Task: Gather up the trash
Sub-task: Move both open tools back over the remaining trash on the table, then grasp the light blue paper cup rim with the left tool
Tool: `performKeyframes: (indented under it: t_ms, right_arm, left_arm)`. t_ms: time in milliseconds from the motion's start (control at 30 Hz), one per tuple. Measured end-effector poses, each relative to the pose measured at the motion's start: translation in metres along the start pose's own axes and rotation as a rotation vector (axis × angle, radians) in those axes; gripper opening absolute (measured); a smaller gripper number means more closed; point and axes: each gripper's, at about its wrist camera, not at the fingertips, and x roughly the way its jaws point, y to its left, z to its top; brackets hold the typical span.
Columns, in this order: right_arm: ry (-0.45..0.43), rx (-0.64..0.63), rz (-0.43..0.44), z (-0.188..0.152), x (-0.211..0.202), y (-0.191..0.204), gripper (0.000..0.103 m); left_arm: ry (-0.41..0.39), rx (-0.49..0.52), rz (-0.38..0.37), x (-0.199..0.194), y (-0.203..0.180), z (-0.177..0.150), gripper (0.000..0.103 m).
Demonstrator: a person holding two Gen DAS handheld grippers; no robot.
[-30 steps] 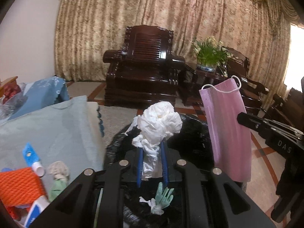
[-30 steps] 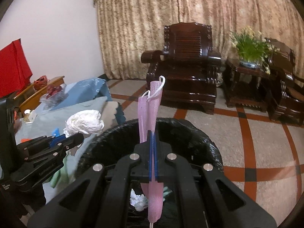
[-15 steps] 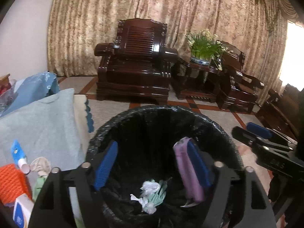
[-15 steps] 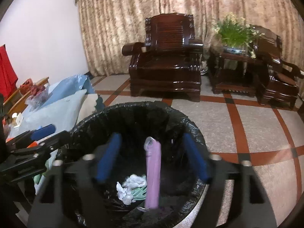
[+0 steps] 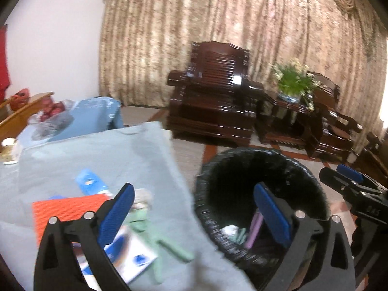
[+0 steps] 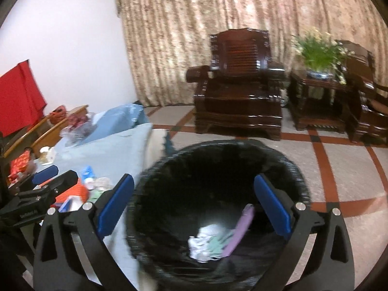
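Observation:
A black-lined trash bin (image 6: 295, 169) stands on the floor beside the cloth-covered table (image 5: 135, 150). Inside it lie a white tissue wad (image 6: 206, 237), a pink face mask (image 6: 238, 230) and a green glove (image 6: 218, 241). My right gripper (image 6: 194, 205) is open and empty above the bin. My left gripper (image 5: 194, 212) is open and empty, over the table edge next to the bin (image 5: 242, 167). On the table near it lie a green glove (image 5: 167, 242), a crumpled wad (image 5: 143, 197), a blue tube (image 5: 88, 181), an orange net (image 5: 70, 208) and a white-and-blue packet (image 5: 135, 259).
Dark wooden armchairs (image 6: 242, 92) and a side table with a potted plant (image 6: 317, 53) stand in front of the curtain. A blue bag (image 5: 94, 114) and a bag of red fruit (image 5: 51, 111) lie at the table's far end. Tiled floor lies right of the bin.
Both grippers opened and dropped the tissue wad and the pink mask into the bin. The left gripper has since swung left toward the table; the right gripper stays over the bin.

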Motion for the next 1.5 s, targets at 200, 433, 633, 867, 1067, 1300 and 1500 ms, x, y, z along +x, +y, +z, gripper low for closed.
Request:
performKeyframes:
  t_ms: [200, 433, 633, 867, 1067, 1300, 1500]
  right_arm:
    - [0.003, -0.055, 0.075, 0.0, 0.001, 0.05, 0.097]
    - [0.024, -0.113, 0.15, -0.008, 0.005, 0.103, 0.097]
    - [0.036, -0.157, 0.192, -0.018, 0.009, 0.141, 0.097]
    - [0.057, -0.196, 0.217, -0.032, 0.017, 0.168, 0.097]
    - [0.077, -0.199, 0.22, -0.043, 0.022, 0.176, 0.097]
    - [0.094, -0.201, 0.216, -0.049, 0.028, 0.178, 0.097]
    - [0.106, -0.201, 0.212, -0.054, 0.032, 0.177, 0.097]
  left_arm:
    - [-0.043, -0.031, 0.115, -0.043, 0.051, -0.013, 0.097]
    - [-0.053, -0.071, 0.222, -0.074, 0.098, -0.032, 0.097]
    - [-0.045, -0.09, 0.289, -0.092, 0.126, -0.054, 0.097]
    - [0.006, -0.127, 0.314, -0.096, 0.145, -0.078, 0.097]
    - [0.06, -0.152, 0.309, -0.09, 0.152, -0.095, 0.097]
    - [0.107, -0.168, 0.311, -0.079, 0.153, -0.111, 0.097]
    - [0.155, -0.177, 0.312, -0.065, 0.154, -0.125, 0.097]
